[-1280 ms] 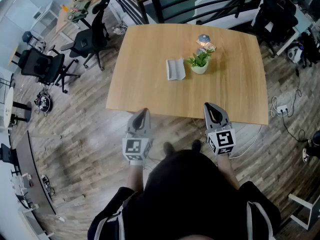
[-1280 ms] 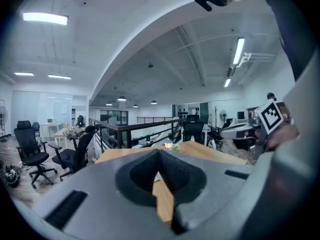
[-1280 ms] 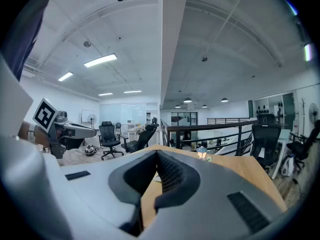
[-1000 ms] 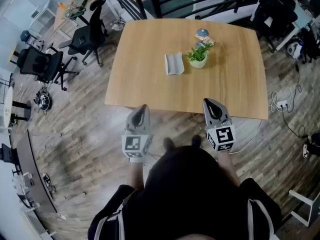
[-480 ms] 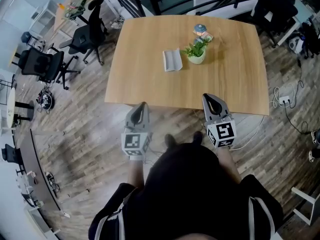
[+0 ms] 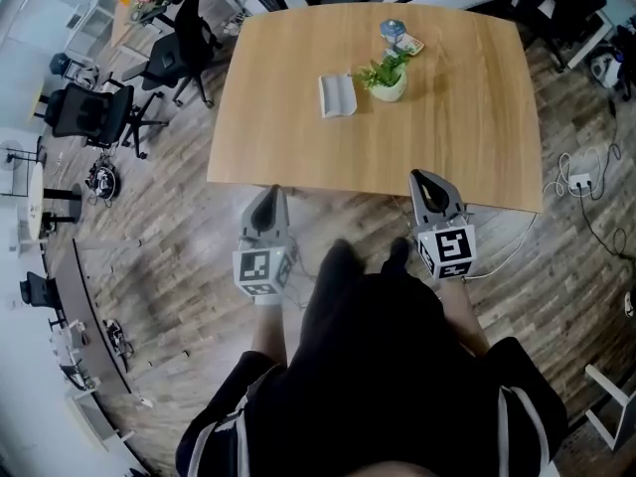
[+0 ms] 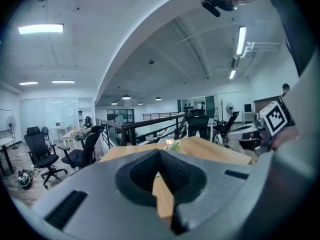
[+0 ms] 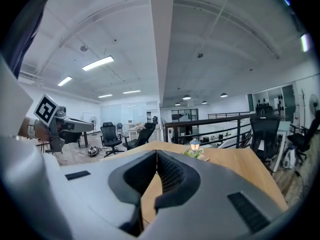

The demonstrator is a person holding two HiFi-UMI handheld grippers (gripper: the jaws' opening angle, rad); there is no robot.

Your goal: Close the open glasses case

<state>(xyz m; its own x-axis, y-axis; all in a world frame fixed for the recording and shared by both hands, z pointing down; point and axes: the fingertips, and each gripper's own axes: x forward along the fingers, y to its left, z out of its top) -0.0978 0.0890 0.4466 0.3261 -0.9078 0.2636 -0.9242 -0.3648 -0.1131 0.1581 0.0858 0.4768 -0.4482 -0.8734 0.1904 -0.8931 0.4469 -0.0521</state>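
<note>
An open grey glasses case [image 6: 336,95] lies on the far half of the wooden table [image 6: 298,147], left of a small potted plant [image 6: 386,79]. My left gripper [image 6: 269,198] hangs just off the table's near edge at the left, jaws closed together with nothing between them. My right gripper [image 6: 424,180] sits at the near edge on the right, also shut and empty. In the left gripper view the closed jaws [image 7: 160,151] point across the table toward the plant [image 7: 173,146]. The right gripper view shows its closed jaws [image 8: 157,153] aimed at the plant [image 8: 193,153]. The case is not discernible in either gripper view.
A small lantern-like object [image 6: 392,31] and a card stand behind the plant. Black office chairs [image 6: 94,112] stand left of the table. A railing [image 8: 220,126] runs behind the table's far edge. Cables and a power strip [image 6: 578,182] lie on the floor at the right.
Both grippers and the person have come closer to the table's near edge; the table sits higher in the head view. Both grippers stay shut.
</note>
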